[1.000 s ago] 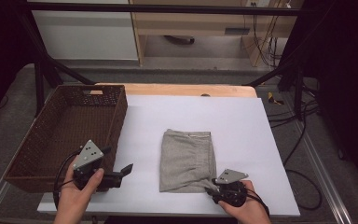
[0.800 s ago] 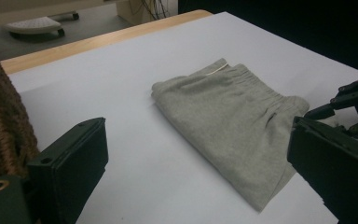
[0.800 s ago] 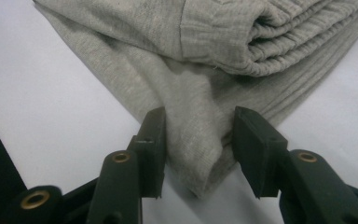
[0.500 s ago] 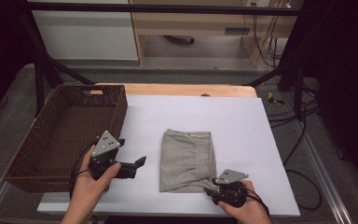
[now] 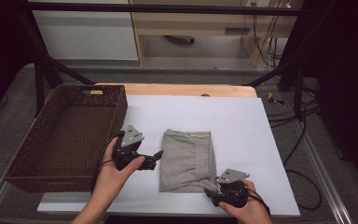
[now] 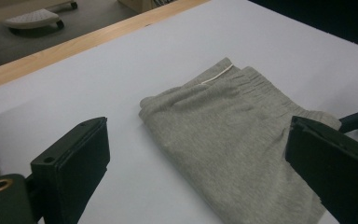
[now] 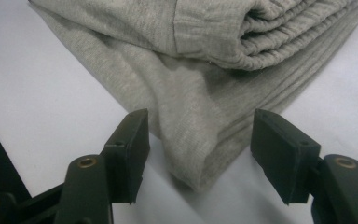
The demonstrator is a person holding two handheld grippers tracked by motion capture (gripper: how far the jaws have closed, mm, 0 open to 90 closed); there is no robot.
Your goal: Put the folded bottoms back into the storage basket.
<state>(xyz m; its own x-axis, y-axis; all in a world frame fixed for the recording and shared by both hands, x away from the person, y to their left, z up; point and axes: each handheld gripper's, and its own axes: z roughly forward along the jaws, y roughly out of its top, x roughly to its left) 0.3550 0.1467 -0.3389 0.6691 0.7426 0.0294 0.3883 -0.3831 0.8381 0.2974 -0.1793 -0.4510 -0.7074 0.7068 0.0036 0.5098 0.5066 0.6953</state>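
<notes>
Folded grey garment (image 5: 188, 160) lies flat on the white bench top (image 5: 242, 121), nearer the front edge than the back and roughly midway between the left and right edges. Its elastic waistband end points toward the back edge; a thin white cord shows at that end in the left gripper view. The front right corner of the garment (image 7: 200, 140) is made up of several stacked layers, with the ribbed band folded over on top.

Left gripper (image 5: 154, 157) is held in the person's left hand (image 5: 114, 175) just beside the left edge of the garment, between the garment and the basket. Its jaws stand wide apart and hold nothing. In the left gripper view (image 6: 196, 172) the garment (image 6: 242, 140) lies ahead of and between the two jaws, which are apart from the cloth.

Right gripper (image 5: 210, 192) is held in the person's right hand (image 5: 247, 210) at the front right corner of the garment, near the front edge of the bench. Its jaws are open. In the right gripper view (image 7: 198, 154) the corner of the cloth sits in the gap between the jaws, and neither jaw presses on it; whether either jaw touches the cloth cannot be told.

Brown wicker basket (image 5: 32, 140) stands at the left edge of the bench, overhanging it, with nothing visible inside. A handle slot is cut in its back wall. A strip of bare wood (image 5: 186, 89) runs along the back edge of the bench.
</notes>
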